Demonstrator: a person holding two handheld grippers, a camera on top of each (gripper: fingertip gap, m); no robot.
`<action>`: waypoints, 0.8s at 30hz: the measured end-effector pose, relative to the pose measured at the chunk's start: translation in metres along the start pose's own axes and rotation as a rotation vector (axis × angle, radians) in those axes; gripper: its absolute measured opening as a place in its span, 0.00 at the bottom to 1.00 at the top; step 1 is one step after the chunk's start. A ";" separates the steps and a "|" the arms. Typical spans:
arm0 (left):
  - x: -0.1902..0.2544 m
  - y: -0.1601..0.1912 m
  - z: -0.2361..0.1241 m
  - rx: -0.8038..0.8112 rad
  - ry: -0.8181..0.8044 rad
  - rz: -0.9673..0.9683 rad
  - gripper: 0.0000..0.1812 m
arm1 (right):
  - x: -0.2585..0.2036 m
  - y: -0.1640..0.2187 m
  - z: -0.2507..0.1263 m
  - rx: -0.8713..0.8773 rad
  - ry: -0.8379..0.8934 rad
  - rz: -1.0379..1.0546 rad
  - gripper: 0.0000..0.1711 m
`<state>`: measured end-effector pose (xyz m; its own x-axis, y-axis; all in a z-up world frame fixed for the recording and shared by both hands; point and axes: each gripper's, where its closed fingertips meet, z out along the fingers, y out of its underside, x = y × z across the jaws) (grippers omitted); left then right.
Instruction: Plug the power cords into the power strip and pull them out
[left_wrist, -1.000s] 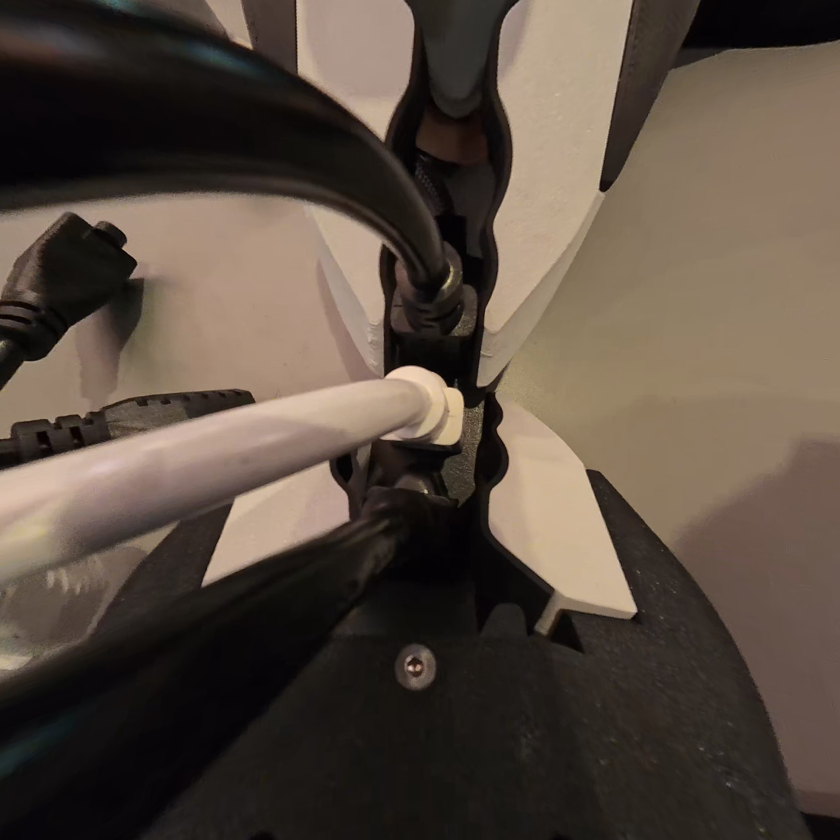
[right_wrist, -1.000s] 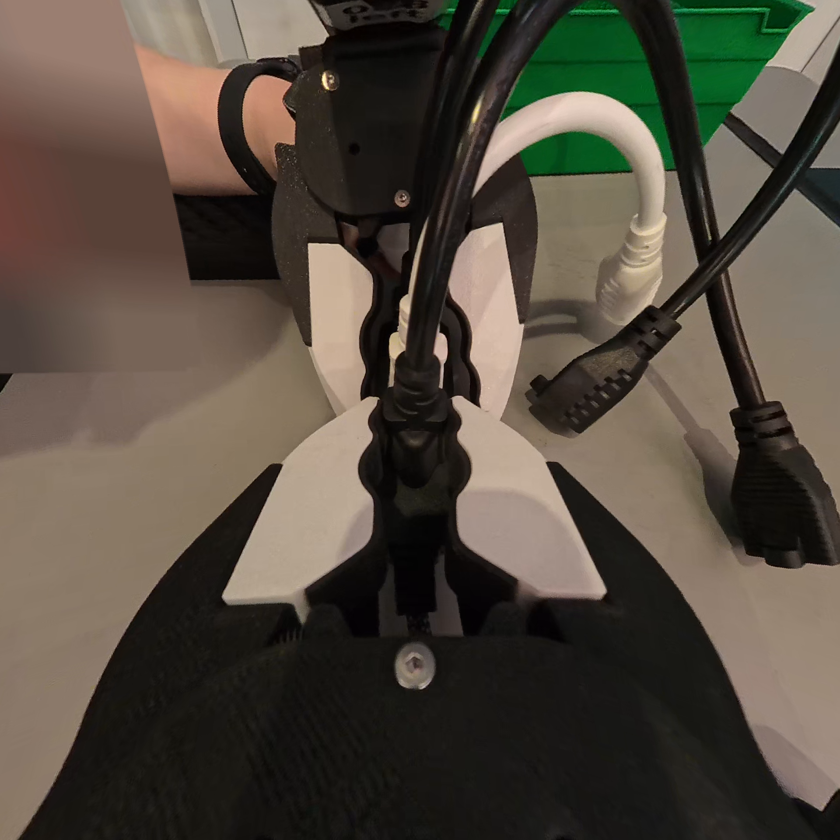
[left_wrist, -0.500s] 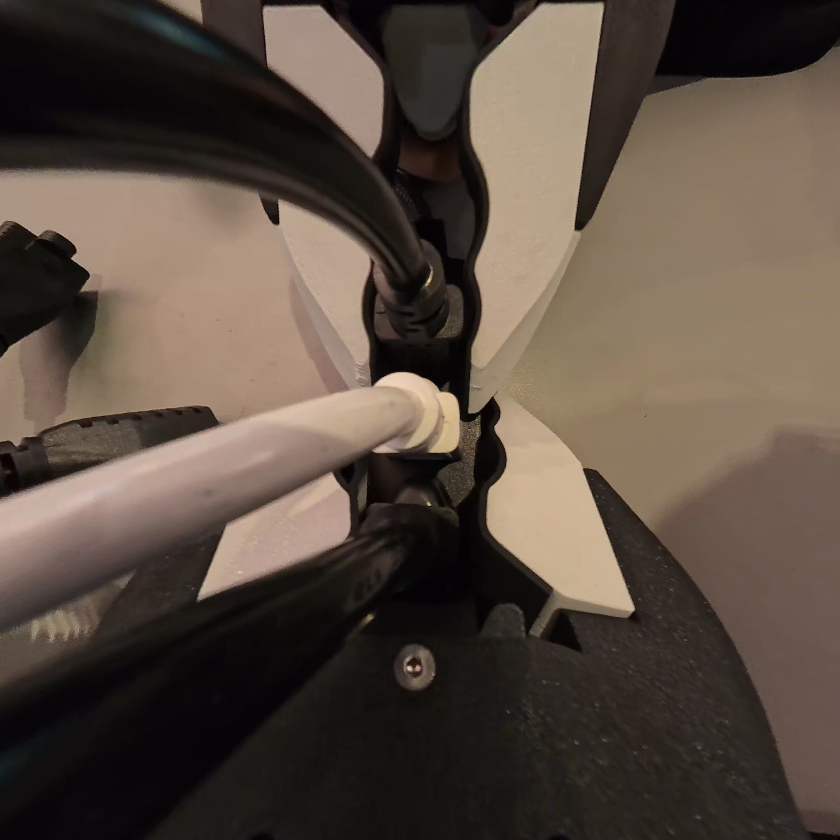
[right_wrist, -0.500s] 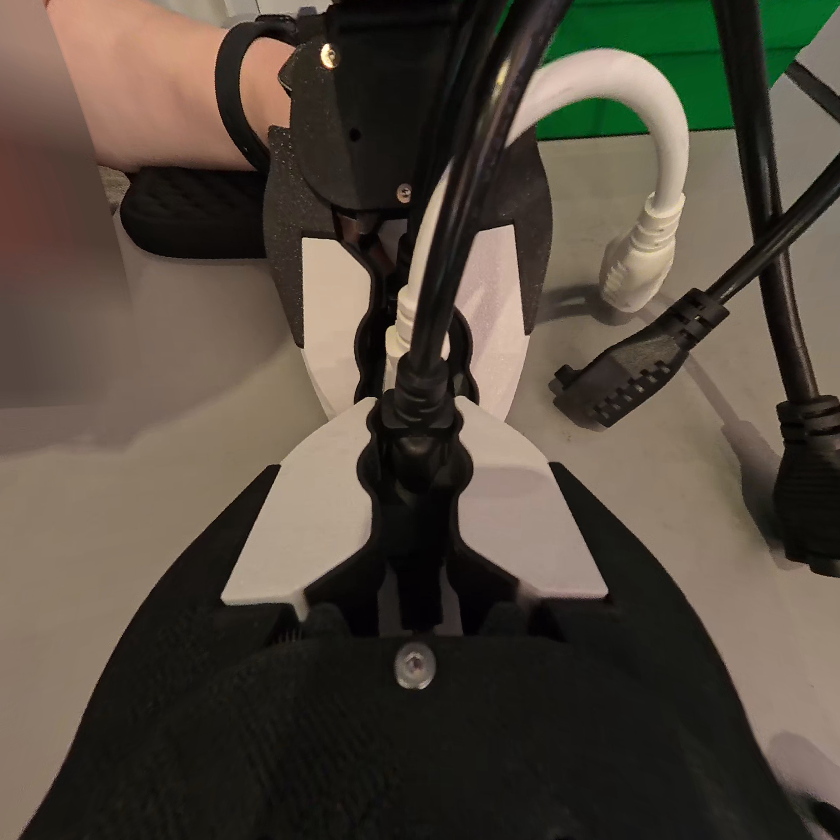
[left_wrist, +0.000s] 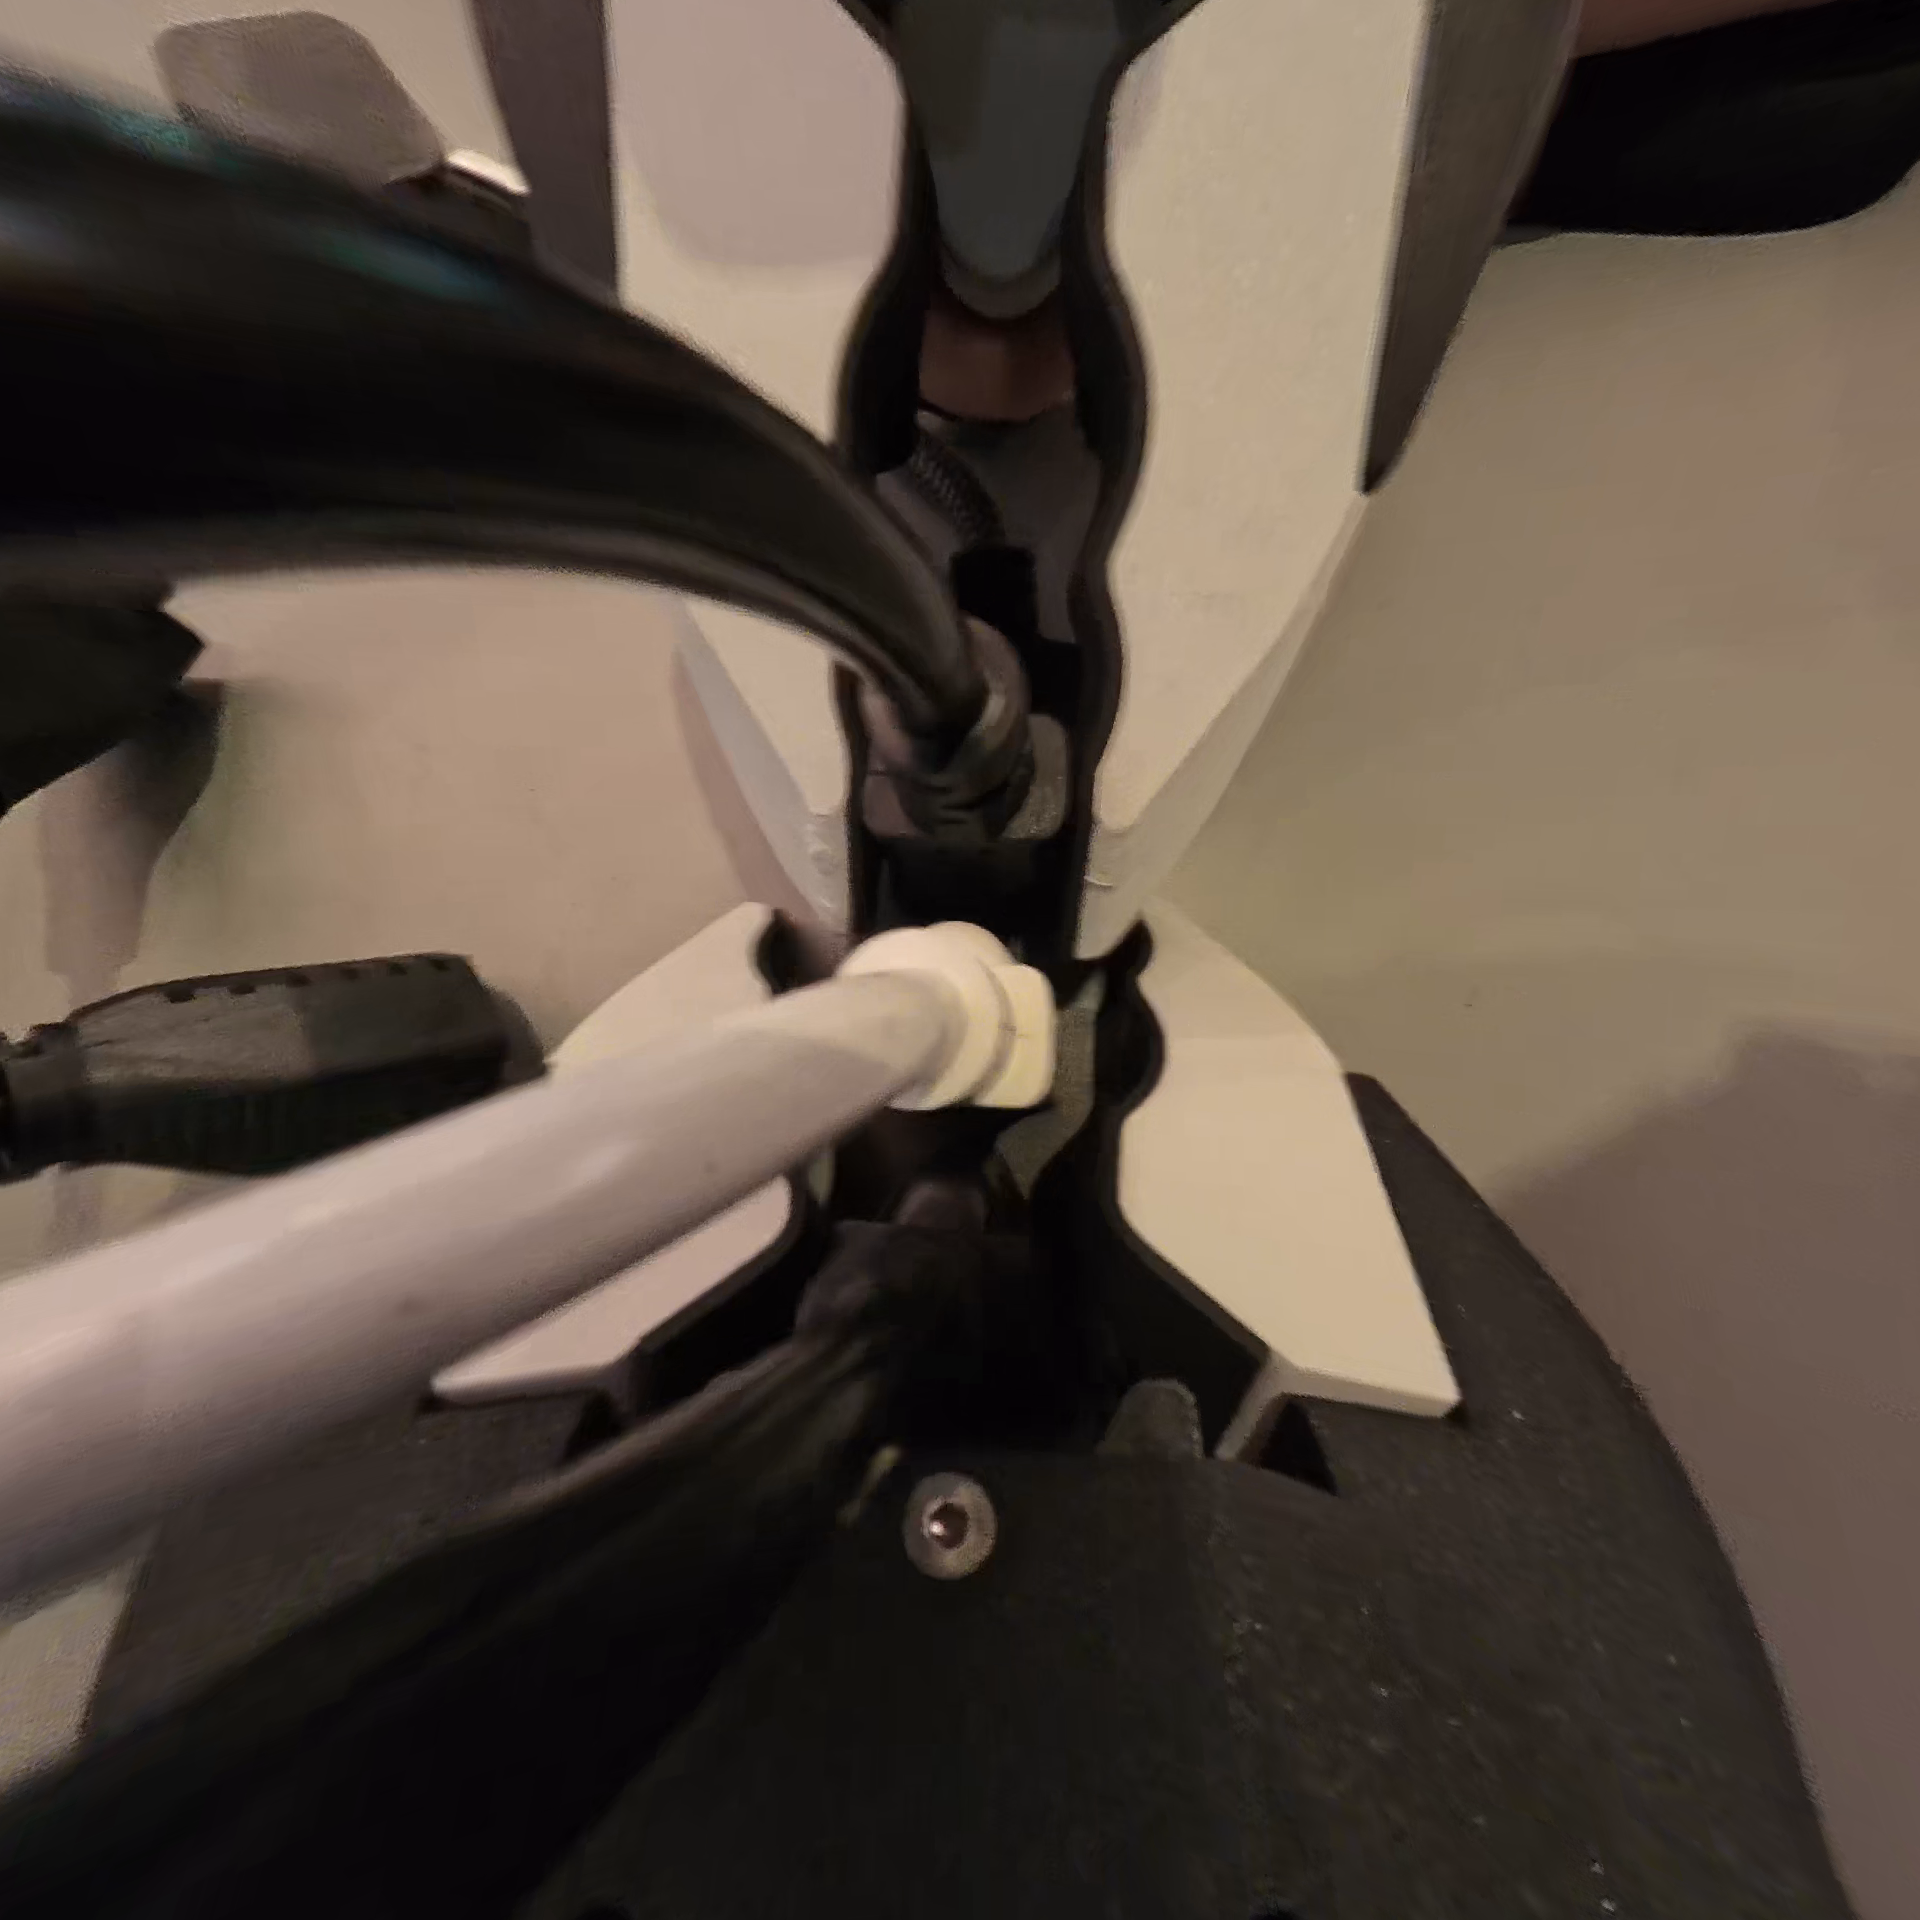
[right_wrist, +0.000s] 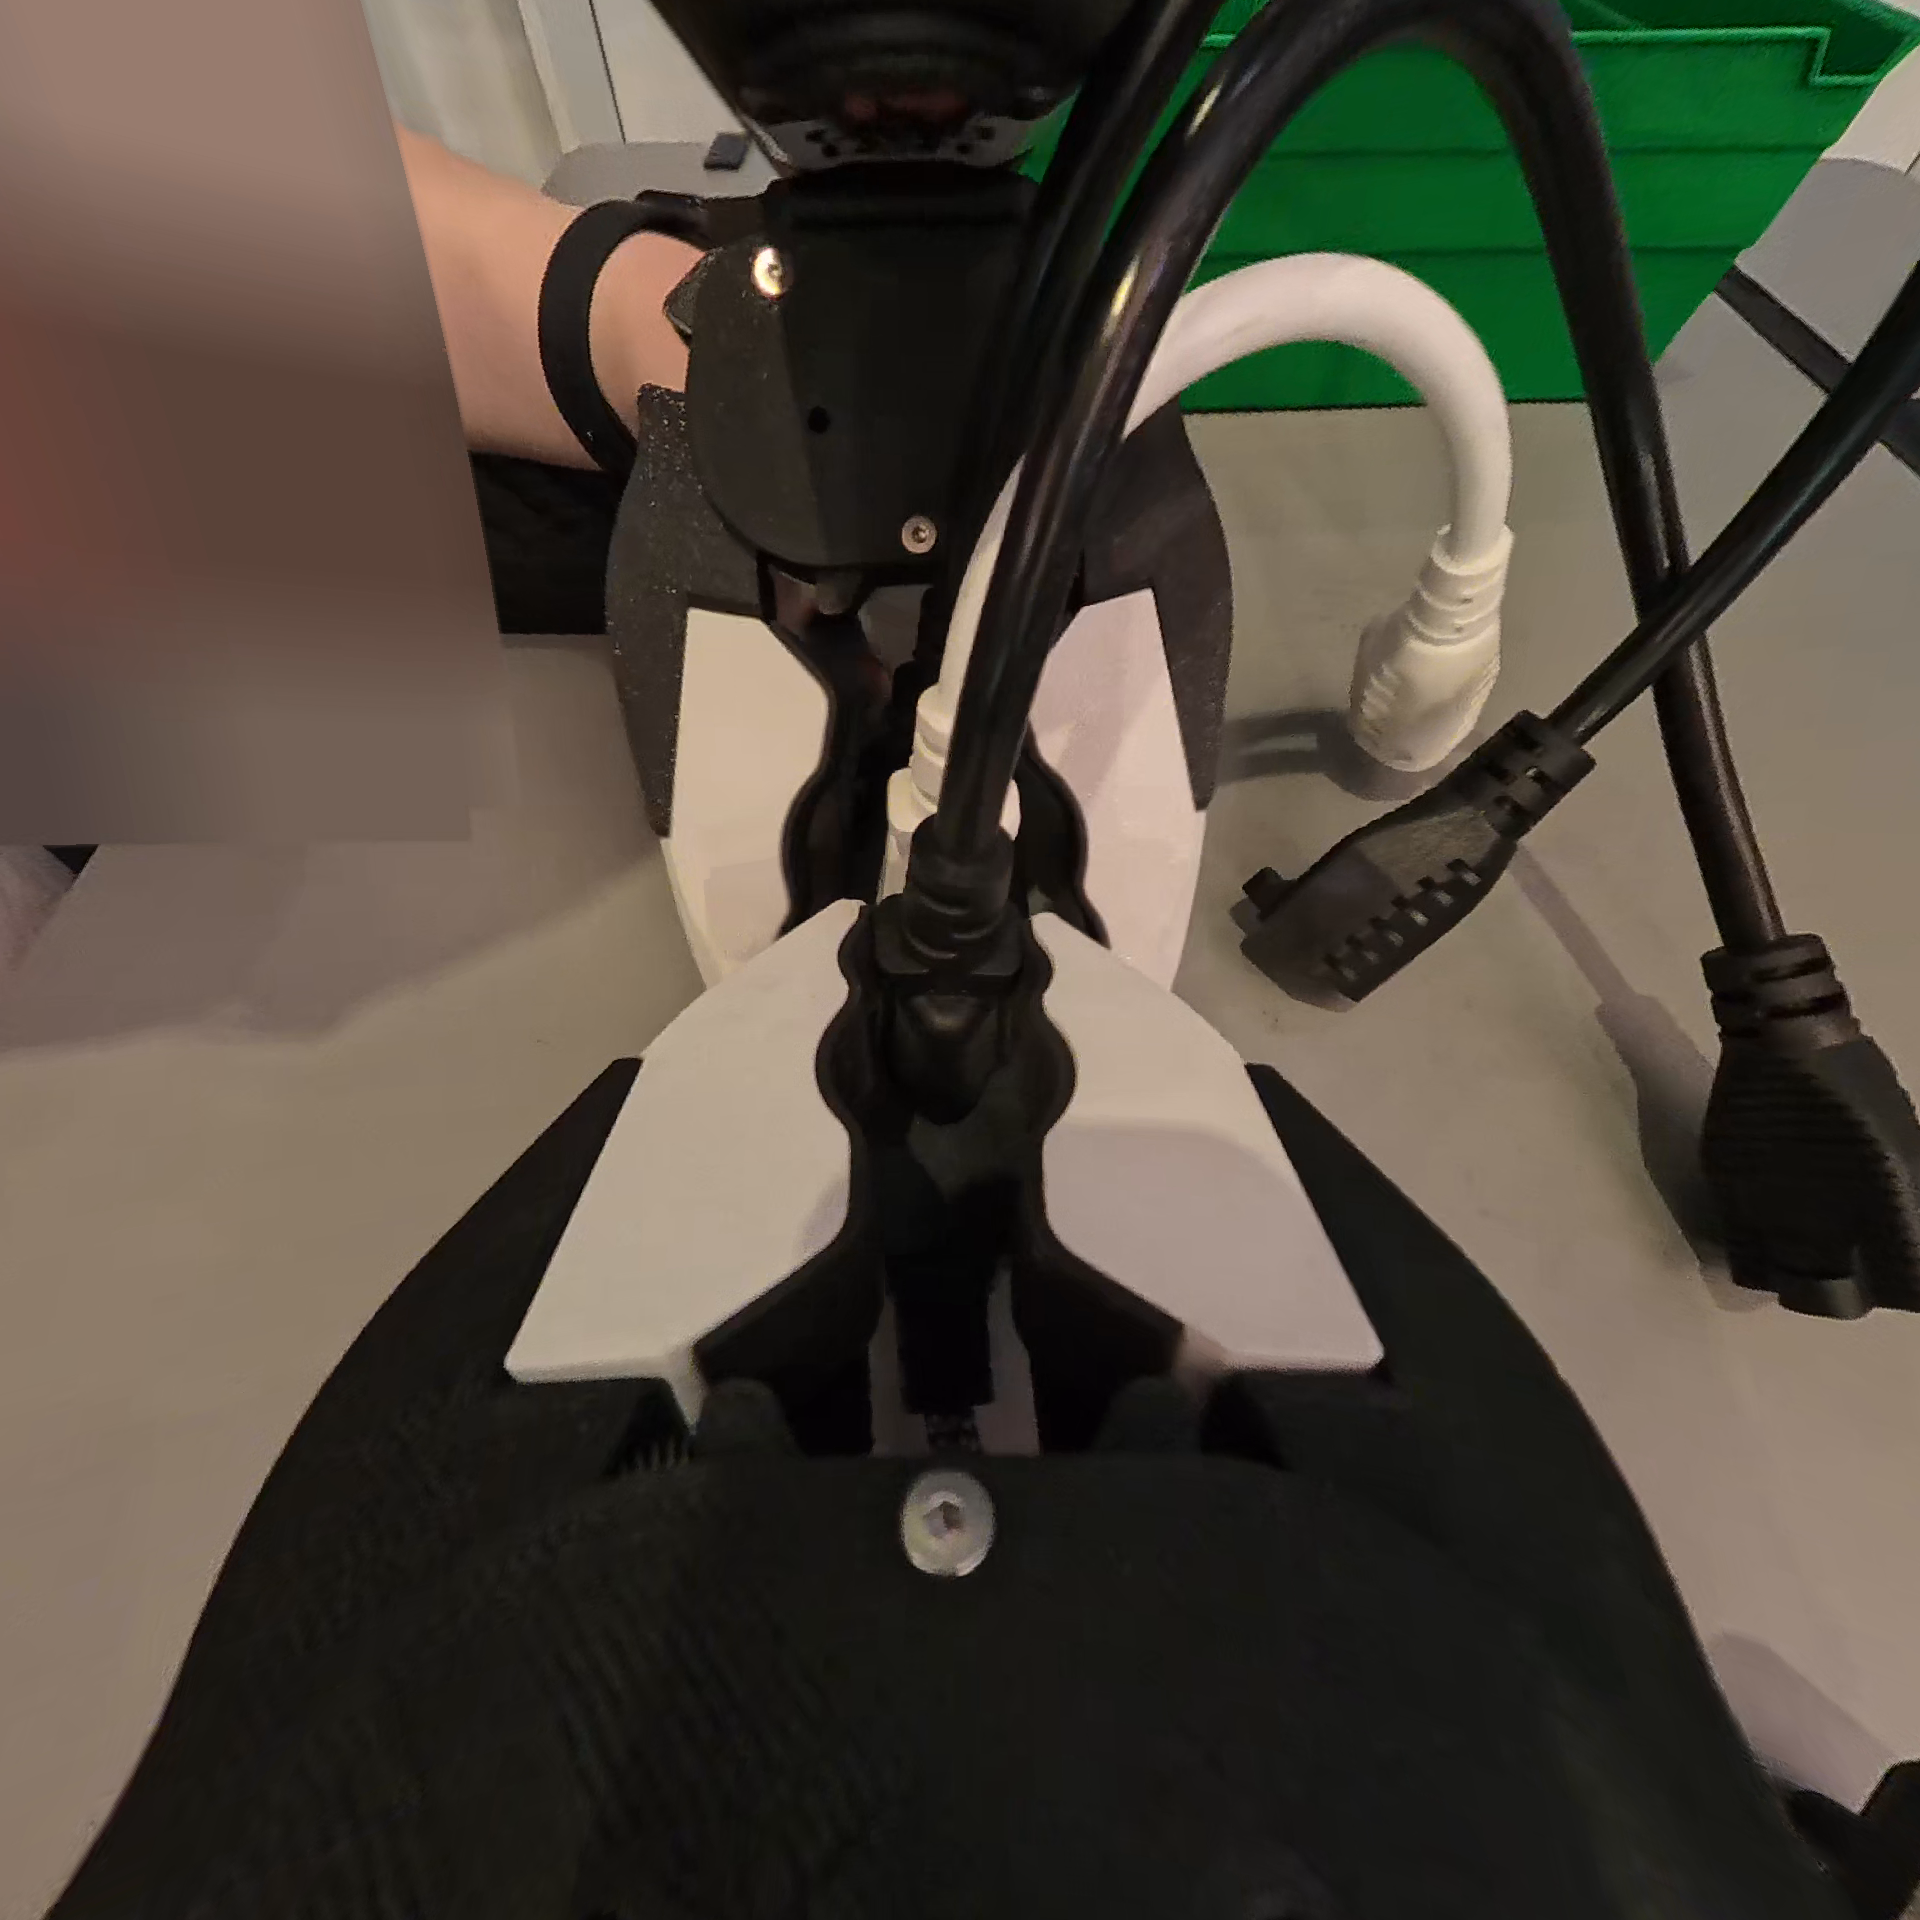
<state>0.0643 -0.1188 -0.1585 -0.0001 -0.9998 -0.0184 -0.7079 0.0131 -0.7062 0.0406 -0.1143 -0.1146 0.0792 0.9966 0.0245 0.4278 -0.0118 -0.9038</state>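
My two grippers meet tip to tip above the grey table (right_wrist: 312, 1195). A narrow dark power strip (left_wrist: 1044, 1127) runs between the jaws of both. My left gripper (left_wrist: 951, 925) is shut on the strip; a white plug (left_wrist: 977, 1029) and a black plug (left_wrist: 914, 1278) sit in it between the fingers. My right gripper (right_wrist: 945, 920) is shut on another black plug (right_wrist: 940, 997), whose cord (right_wrist: 1049, 499) arches up. In the left wrist view the right gripper (left_wrist: 961, 862) holds that plug (left_wrist: 971, 727). The right wrist view shows the left gripper (right_wrist: 935, 852) and the white plug (right_wrist: 920, 764).
The cords' loose ends lie on the table to the right: a white connector (right_wrist: 1434, 665) and two black ones (right_wrist: 1403, 904) (right_wrist: 1808, 1143). A green bin (right_wrist: 1455, 208) stands behind them. A person's arm with a black wristband (right_wrist: 582, 343) holds the left gripper.
Both grippers keep their hold. The joined pair has shifted slightly over the table; the left wrist view is now motion-blurred and more of its own left finger shows beside the white cord.
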 end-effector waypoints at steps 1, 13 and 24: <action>-0.002 0.000 0.000 0.004 -0.006 0.001 0.32 | 0.000 -0.001 0.000 0.004 0.005 -0.007 0.14; 0.001 -0.002 0.000 0.024 0.007 -0.007 0.27 | 0.000 -0.008 -0.002 0.043 0.014 0.041 0.12; 0.005 -0.005 -0.002 0.061 0.048 -0.026 0.26 | -0.003 -0.016 -0.003 0.109 0.013 0.031 0.11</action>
<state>0.0659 -0.1241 -0.1536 -0.0172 -0.9993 0.0333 -0.6640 -0.0135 -0.7476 0.0360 -0.1170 -0.0991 0.1026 0.9947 0.0011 0.3251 -0.0325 -0.9451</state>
